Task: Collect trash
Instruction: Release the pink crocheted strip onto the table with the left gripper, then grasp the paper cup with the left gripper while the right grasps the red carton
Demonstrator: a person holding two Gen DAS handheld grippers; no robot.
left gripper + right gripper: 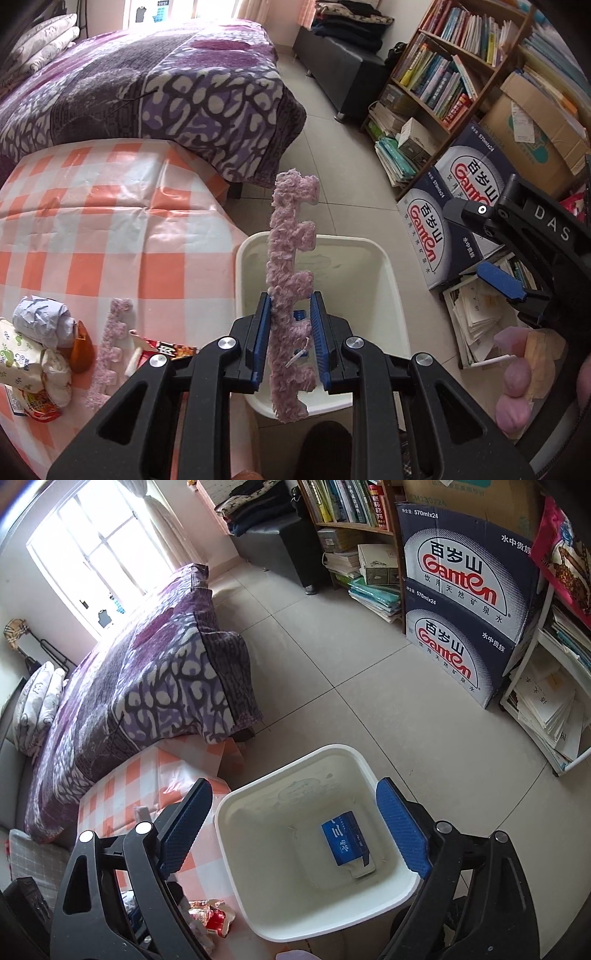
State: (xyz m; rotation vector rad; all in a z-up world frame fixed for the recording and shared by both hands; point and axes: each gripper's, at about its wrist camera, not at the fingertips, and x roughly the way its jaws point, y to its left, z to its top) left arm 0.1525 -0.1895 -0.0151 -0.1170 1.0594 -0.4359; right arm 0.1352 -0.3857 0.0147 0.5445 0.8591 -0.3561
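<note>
From the left wrist view I find my left gripper (289,332) clamped on a fuzzy pink strip (291,295), its blue pads (263,332) pressed to either side of the lower half; the strip stands nearly upright, notched along its right edge, and its top rises well above the fingertips; directly beyond it sits the white bin (388,280) on the tiled floor, just beside the table with the orange-checked cloth (110,240); on that cloth, at lower left, lie a second pink strip (109,347), a crumpled ball of paper (40,321), an orange-brown item (82,350) and several printed wrappers (33,384) (their labels are too small for me to read); at the right edge the right gripper (491,251) shows in part, one blue pad visible, with gloved fingers (513,373) of the hand below it. From the right wrist view I record my right gripper (295,830) with its fingers spread wide apart and nothing between them; the bin (236,823) lies straight below, its mouth framed by the two pads; a blue carton (343,838) rests on the bin's floor, towards the right; a red and silver wrapper (210,919) lies on the checked cloth (122,786) just left of the bin; beyond stand the purple-covered bed (147,686) and two stacked water cartons (465,602).
</note>
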